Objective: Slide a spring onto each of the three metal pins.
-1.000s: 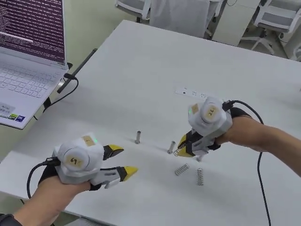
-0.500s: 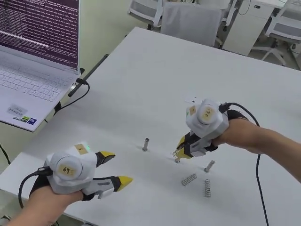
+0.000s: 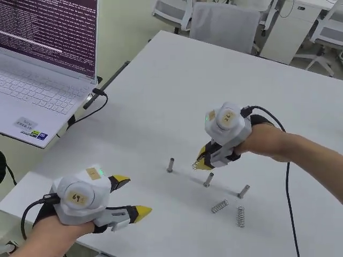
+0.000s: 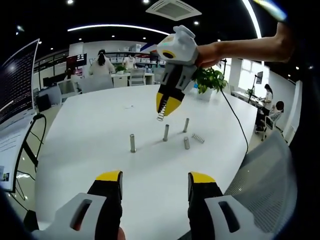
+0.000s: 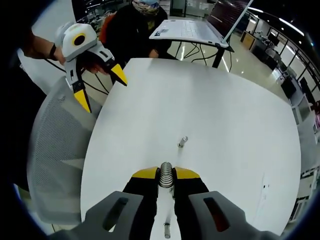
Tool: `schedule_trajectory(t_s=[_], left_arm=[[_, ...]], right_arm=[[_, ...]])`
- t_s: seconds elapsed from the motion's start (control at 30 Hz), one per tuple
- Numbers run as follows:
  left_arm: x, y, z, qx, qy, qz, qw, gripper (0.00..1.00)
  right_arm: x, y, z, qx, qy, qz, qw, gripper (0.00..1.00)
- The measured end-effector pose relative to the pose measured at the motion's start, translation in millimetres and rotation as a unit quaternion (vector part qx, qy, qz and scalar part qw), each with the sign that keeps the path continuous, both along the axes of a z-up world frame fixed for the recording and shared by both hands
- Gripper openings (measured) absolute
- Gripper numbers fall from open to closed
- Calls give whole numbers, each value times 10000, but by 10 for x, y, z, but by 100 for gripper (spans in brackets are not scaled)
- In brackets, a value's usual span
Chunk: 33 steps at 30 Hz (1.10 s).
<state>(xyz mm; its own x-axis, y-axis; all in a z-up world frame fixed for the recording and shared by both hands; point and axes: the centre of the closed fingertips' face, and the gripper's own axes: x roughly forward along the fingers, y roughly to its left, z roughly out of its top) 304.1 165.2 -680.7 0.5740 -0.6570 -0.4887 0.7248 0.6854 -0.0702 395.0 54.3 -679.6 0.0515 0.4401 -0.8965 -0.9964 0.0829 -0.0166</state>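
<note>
Open laptop (image 3: 43, 64), white table (image 3: 177, 80), grey chairs (image 3: 225, 25)

The surface (image 3: 177, 80) is bare and wide past the three pins (image 3: 208, 180). Two loose springs (image 3: 220, 206) lie near them in front. The way from the left gripper (image 3: 134, 196) to the pins is open. The right gripper (image 3: 202, 163), a spring (image 5: 166, 173) in its jaws, hangs over them, maybe not touching. The laptop (image 3: 37, 80) sits far left.

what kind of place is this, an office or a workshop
Probably an open-plan office or lab: a white table with an open laptop, office chairs behind it, and other people farther back.
</note>
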Motion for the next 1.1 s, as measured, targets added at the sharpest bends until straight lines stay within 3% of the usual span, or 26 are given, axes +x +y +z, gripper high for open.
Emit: schedule_trajectory(t_s=[0.67,1.1], left_arm=[[11,90,41,-109,26,251,9996,55],[28,55,49,-202,74,324,9992,56]], right_arm=[[226,261,-102,-6,75,-1,10000,8],[345,374,-264,-48,205,25,9998,9]])
